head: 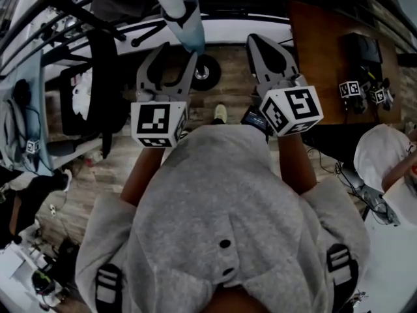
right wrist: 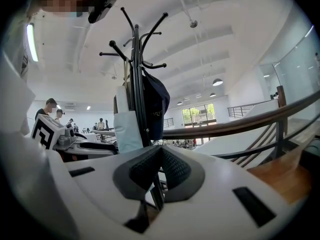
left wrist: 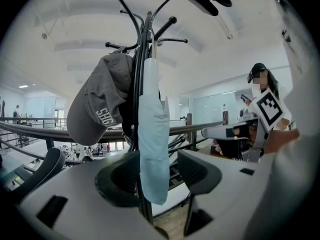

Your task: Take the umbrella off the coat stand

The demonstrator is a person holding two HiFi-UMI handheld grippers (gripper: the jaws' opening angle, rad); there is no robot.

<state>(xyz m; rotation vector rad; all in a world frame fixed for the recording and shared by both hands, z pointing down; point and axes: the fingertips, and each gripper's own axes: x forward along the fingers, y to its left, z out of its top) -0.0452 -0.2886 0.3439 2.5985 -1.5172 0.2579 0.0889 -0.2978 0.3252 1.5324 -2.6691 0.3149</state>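
1. The folded light-blue umbrella (left wrist: 152, 144) is hung on the coat stand (left wrist: 146, 39), against its pole.
2. The left tool (left wrist: 159, 176) is held wide, with the umbrella's lower end between its parted jaws.
3. The right tool (right wrist: 160, 159) is closed on nothing, in front of the pole.
4. A grey cap (left wrist: 97, 109) is hung just beside the umbrella; a railing (right wrist: 240, 126) is seen behind the stand.

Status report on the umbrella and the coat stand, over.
Left tongs open around hanging umbrella, no grip. Right tongs shut, empty. Not yet off coat stand. Grey cap hangs close beside it.
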